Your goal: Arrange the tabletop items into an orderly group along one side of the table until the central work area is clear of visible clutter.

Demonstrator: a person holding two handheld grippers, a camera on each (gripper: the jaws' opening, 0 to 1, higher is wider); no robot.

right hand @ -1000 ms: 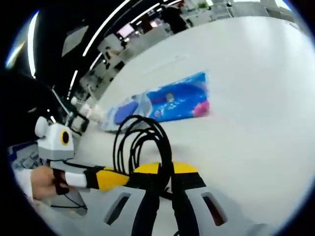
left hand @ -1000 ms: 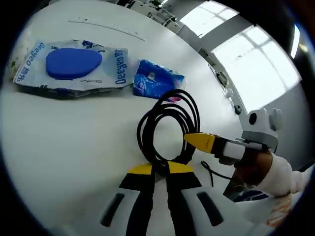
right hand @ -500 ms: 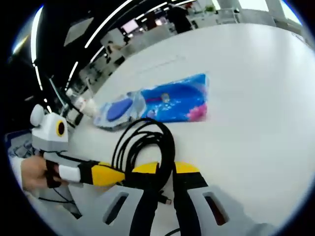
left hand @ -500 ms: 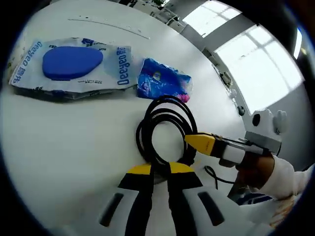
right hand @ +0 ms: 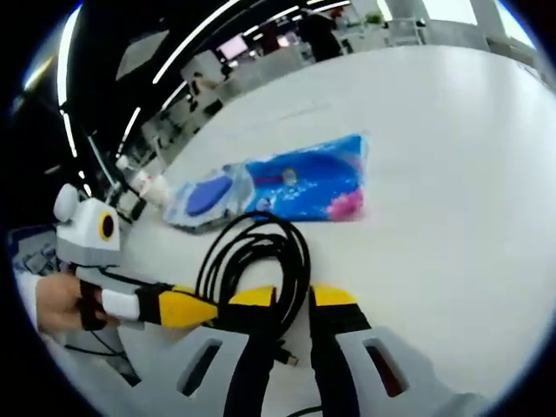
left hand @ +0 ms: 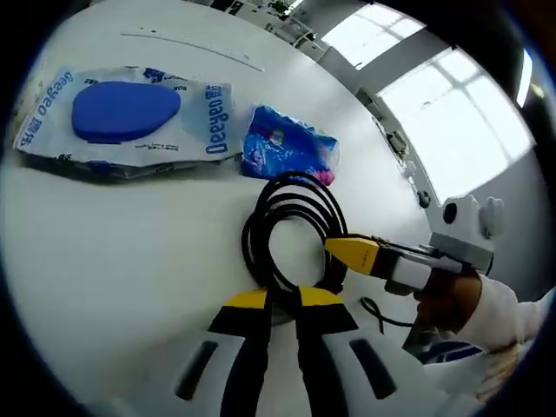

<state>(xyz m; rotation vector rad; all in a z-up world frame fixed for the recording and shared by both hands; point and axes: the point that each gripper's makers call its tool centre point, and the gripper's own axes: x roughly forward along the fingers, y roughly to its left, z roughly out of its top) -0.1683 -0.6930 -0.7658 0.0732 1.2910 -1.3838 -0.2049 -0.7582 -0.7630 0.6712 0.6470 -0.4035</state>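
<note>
Right gripper (right hand: 291,300) jaws parted off black cable coil (left hand: 291,230), left gripper (left hand: 282,300) clamped on its near loop, coil beside blue pouch (left hand: 287,146) and wipes pack (left hand: 126,117) on tabletop (left hand: 113,252); grouping nearly done, release left.

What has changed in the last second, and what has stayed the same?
The right tool has opened a little around the black cable coil; its jaws now stand slightly apart. The left tool stays shut on the coil. The wet wipes pack and blue pouch stay flat on the white table.
</note>
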